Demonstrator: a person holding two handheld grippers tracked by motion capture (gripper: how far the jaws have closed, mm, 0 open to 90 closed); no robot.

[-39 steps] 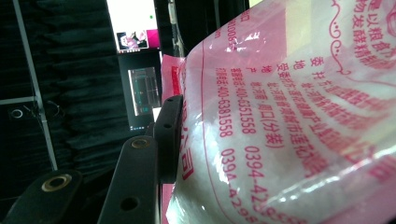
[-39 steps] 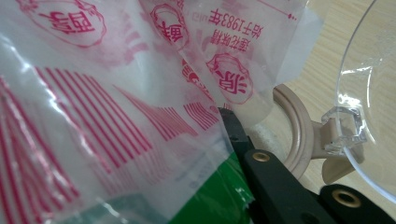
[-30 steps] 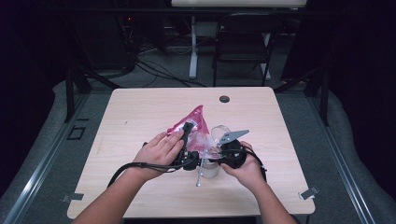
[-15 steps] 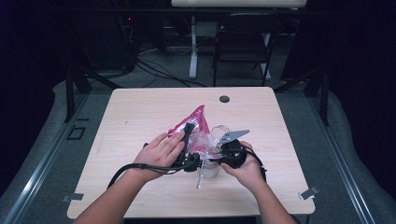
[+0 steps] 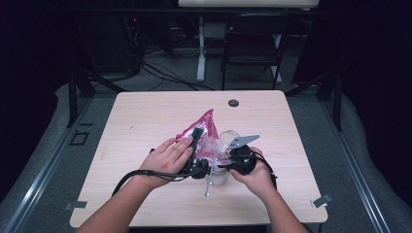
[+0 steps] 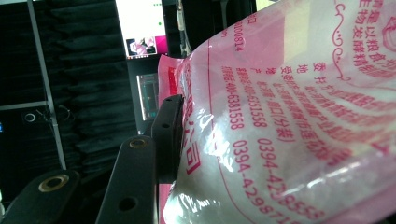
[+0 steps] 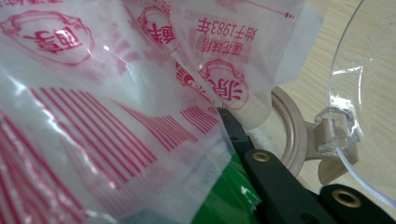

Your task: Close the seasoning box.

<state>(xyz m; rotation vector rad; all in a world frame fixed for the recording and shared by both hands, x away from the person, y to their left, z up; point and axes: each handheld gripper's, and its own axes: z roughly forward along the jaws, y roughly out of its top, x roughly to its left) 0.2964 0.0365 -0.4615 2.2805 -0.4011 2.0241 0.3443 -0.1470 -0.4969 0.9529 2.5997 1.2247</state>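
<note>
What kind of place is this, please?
Probably a recording studio or lab: black curtains hang around, cables run over the floor, and a monitor glows behind the table and folding chair.

The table (image 5: 145, 121) has a light wood-grain top with rounded corners and a small dark round fitting (image 5: 233, 103) near its far edge, well beyond the fingers. Grey floor (image 5: 43, 160) surrounds it, with metal rails (image 5: 39, 170) running along the left and right. Behind the table stand a dark folding chair (image 5: 252, 48) and a white post (image 5: 200, 53), with loose cables (image 5: 160, 73) on the floor to the left. The room is dim; black curtains (image 6: 79, 70) hang at the back. A lit screen (image 6: 142, 28) glows in the left gripper view.
</note>
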